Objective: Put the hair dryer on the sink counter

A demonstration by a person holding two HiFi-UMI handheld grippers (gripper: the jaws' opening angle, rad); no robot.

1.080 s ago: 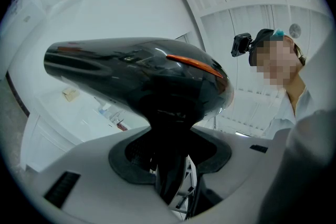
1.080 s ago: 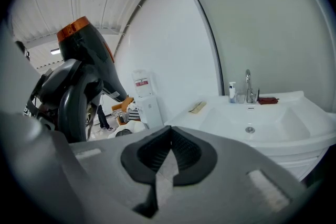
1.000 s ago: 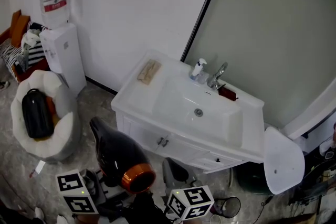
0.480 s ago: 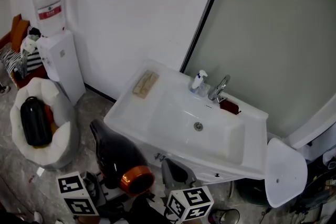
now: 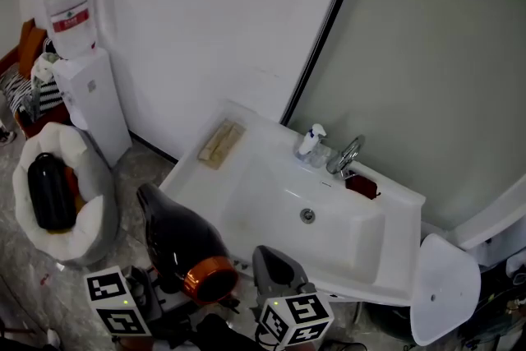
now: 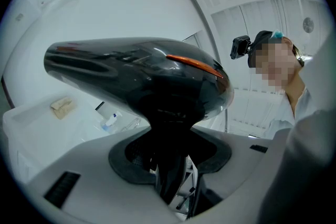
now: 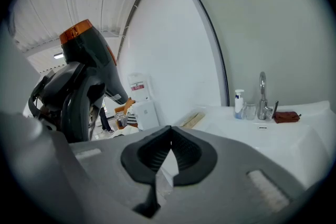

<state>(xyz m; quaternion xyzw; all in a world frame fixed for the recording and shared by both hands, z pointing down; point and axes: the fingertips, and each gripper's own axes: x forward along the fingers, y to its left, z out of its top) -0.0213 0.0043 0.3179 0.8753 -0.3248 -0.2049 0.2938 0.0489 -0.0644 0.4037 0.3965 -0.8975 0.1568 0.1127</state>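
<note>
A glossy black hair dryer (image 5: 177,247) with an orange ring at its rear sits upright in my left gripper (image 5: 168,285), whose jaws are shut on its handle (image 6: 169,165). Its barrel (image 6: 131,73) fills the left gripper view and points toward the white sink counter (image 5: 201,177). My right gripper (image 5: 275,267) is shut with nothing between its pads, at the counter's front edge. In the right gripper view the dryer (image 7: 86,68) shows at the left and the counter (image 7: 294,139) lies ahead.
On the counter lie a tan cloth (image 5: 220,142), a soap bottle (image 5: 308,140), a tap (image 5: 345,154) and a dark red object (image 5: 362,187). A water dispenser (image 5: 82,86) and a white basket holding a black bottle (image 5: 49,191) stand at the left. A white round lid (image 5: 444,288) is at the right.
Both grippers and the dryer have come closer to the sink counter, which now sits lower and nearer in the head view. The grips are unchanged.
</note>
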